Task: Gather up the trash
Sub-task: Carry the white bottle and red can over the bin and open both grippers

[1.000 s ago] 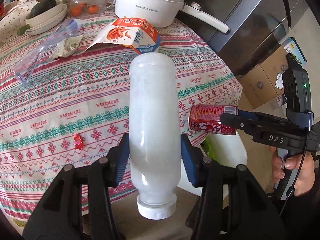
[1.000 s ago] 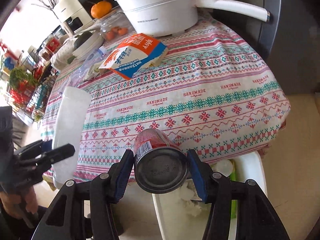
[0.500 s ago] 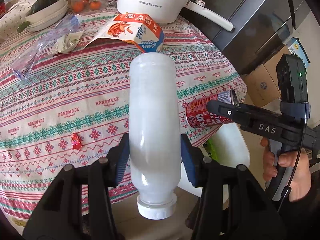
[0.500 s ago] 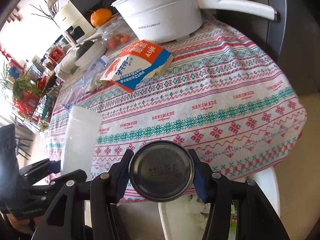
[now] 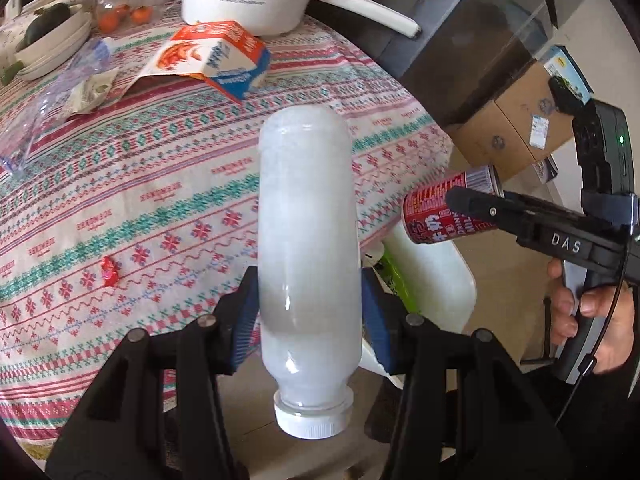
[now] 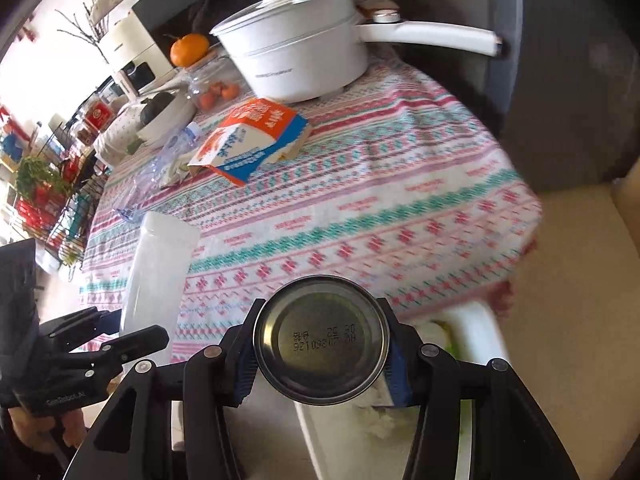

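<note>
The white bin (image 6: pixel 476 320) beside the table is mostly hidden behind the red can (image 6: pixel 321 340); its contents blur.

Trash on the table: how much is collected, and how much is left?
Done: the bin beside the table already holds some waste. In hand: the left claw grips a white bottle, the right claw a red can. Left: carton, plastic bag, small red wrapper.
</note>
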`<state>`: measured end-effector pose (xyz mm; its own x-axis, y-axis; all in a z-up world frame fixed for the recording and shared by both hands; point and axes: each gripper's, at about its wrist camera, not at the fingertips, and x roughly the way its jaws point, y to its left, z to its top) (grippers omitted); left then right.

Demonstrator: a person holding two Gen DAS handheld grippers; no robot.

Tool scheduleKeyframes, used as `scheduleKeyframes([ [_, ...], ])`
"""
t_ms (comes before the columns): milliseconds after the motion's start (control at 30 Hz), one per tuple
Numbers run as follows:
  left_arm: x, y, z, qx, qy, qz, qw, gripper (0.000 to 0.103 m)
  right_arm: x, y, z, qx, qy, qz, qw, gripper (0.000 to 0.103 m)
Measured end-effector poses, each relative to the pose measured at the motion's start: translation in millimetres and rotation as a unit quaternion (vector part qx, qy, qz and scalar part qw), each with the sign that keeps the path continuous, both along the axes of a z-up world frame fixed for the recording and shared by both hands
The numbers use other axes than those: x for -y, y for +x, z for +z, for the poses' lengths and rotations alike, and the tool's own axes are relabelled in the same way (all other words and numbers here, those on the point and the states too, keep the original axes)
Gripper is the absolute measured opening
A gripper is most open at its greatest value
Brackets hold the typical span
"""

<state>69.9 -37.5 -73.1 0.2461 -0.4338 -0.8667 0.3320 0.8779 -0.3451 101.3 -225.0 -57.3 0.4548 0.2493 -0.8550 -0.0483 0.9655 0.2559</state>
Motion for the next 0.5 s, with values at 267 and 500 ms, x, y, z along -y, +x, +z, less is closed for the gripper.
scheduleKeyframes([
  [267,82.3,-34.1,-26.5,-0.026,0.041,-0.117,0.9919,0.051,57.8,-38.0,-18.0,-0.033,-0.018,-0.036,0.999,0.053],
  [500,131.1,-46.1,-58.3,-0.050,0.071,-0.157,0.9837,0.051,96.5,-63.0,-49.0,-0.074,-0.035,-0.046,0.996,0.053],
])
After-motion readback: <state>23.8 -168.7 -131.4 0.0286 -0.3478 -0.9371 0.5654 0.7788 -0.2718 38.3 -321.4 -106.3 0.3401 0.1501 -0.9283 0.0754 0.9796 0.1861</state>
